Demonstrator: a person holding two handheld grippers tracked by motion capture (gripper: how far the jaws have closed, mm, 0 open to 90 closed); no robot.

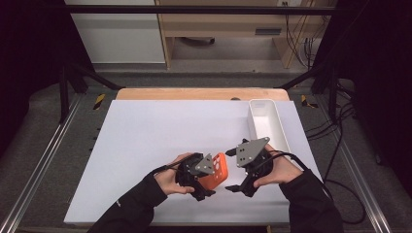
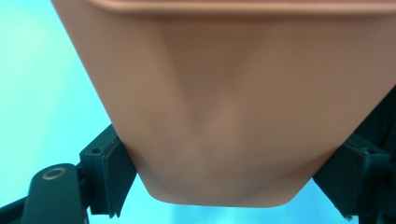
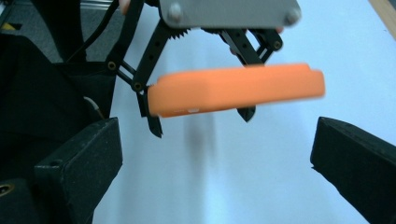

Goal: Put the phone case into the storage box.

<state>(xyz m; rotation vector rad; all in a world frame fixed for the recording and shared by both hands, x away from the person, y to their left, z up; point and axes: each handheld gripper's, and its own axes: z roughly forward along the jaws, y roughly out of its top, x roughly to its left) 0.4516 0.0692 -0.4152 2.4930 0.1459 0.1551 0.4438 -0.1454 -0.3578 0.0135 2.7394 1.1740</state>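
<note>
The left claw (image 1: 206, 190) pinches the orange calculator (image 1: 217, 171) at lower centre of the high view; the right claw (image 1: 239, 188), spread, sits just beside it, apart.

Left tool (image 1: 206, 187) jaws clamped shut, hand low at desk's near edge; right tool (image 1: 241, 187) jaws spread wide, close beside it.

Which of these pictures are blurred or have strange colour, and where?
Left gripper view: the orange case is so near that it is soft, pale and washed out, and the table looks cyan. Right gripper view: the case has smeared edges. High view: sharp, with dark surroundings.
</note>
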